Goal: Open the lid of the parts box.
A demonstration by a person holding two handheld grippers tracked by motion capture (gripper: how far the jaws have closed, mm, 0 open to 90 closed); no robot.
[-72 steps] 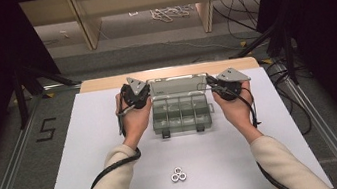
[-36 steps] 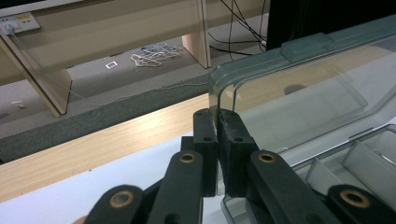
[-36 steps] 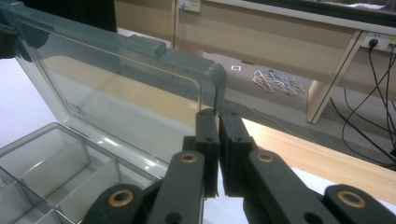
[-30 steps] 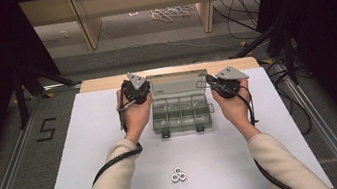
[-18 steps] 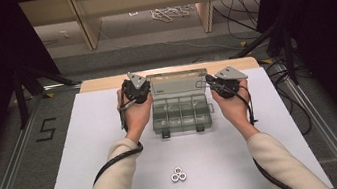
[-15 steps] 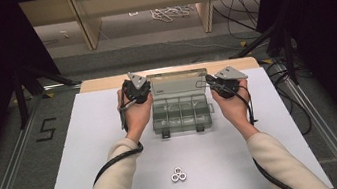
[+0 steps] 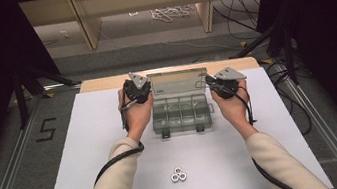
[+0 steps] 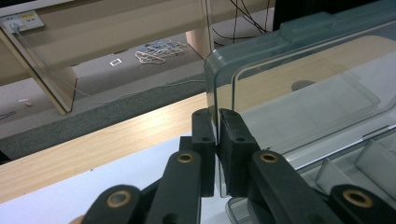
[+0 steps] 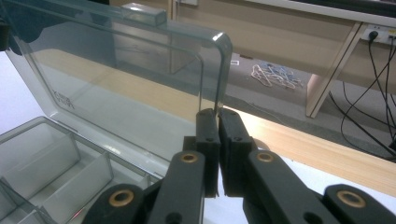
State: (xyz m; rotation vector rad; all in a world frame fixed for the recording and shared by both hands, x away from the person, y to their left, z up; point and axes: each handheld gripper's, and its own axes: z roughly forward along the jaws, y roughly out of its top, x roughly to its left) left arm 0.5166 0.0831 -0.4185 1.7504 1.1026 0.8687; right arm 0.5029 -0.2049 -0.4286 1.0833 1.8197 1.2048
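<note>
While both grippers pinch the upright lid (image 7: 175, 84) of the clear compartment box (image 7: 180, 115) near the table's (image 7: 89, 152) far edge, the job looks like swinging that lid on its hinge. The left gripper (image 8: 217, 140) has its jaws nearly closed on the lid's left side edge, and the right gripper (image 9: 217, 135) is clamped likewise on the right side edge. To do it well, move both hands together along the hinge's arc, evenly, so the thin plastic does not twist or drag the box.
</note>
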